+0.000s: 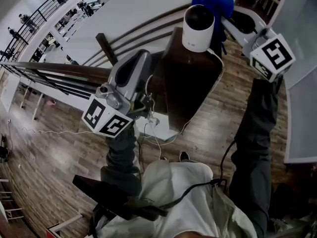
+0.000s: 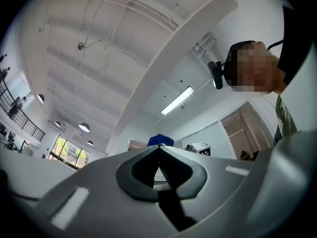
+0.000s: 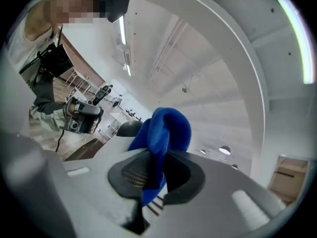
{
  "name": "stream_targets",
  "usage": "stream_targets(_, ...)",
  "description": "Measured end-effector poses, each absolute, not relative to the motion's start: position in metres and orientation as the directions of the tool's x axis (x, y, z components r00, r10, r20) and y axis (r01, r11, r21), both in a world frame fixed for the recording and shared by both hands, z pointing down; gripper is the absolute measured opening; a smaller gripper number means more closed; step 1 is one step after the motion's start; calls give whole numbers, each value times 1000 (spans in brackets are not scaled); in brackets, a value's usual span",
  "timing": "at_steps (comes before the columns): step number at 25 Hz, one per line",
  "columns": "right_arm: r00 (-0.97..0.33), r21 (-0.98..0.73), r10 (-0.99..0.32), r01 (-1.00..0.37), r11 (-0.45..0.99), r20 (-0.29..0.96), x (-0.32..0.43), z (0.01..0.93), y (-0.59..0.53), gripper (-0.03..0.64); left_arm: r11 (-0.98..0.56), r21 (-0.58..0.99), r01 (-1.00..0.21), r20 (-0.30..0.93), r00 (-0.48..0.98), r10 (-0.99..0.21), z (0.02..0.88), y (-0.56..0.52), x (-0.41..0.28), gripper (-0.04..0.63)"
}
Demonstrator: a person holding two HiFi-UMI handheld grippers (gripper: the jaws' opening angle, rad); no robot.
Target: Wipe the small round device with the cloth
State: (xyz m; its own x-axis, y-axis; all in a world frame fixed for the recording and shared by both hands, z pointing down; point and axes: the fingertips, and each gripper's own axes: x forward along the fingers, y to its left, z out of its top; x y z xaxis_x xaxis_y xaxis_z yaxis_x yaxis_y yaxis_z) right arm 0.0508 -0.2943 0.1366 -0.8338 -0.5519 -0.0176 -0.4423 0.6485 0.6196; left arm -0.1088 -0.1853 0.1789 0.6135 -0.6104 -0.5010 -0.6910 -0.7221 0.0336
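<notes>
The small round device (image 1: 198, 28), white with a black dome top, stands on a dark brown table (image 1: 190, 88). My right gripper (image 1: 230, 20) comes in from the right, shut on a bunched blue cloth (image 1: 214, 1) that hangs just behind and right of the device. In the right gripper view the cloth (image 3: 166, 133) sticks out between the jaws, and the device's dark dome (image 3: 126, 129) shows just behind it. My left gripper (image 1: 141, 63) sits left of the table, apart from the device. Its jaws meet at the tips (image 2: 159, 150) with nothing held.
The table stands beside a railing (image 1: 59, 76) over a lower floor. A white cable (image 1: 158, 138) trails from the table down to the wood floor. The person's legs and a dark cable (image 1: 198, 187) fill the lower part of the head view.
</notes>
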Motion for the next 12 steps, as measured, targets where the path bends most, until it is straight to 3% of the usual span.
stream_targets(7,-840,563,-536,-405,721,82,51,195,-310,46,-735,45,-676,-494,624,-605,182,-190,-99,3)
stream_targets(12,-852,569,-523,-438,696,-17,64,151,-302,46,-739,44,-673,-486,632,-604,183,-187,-99,3)
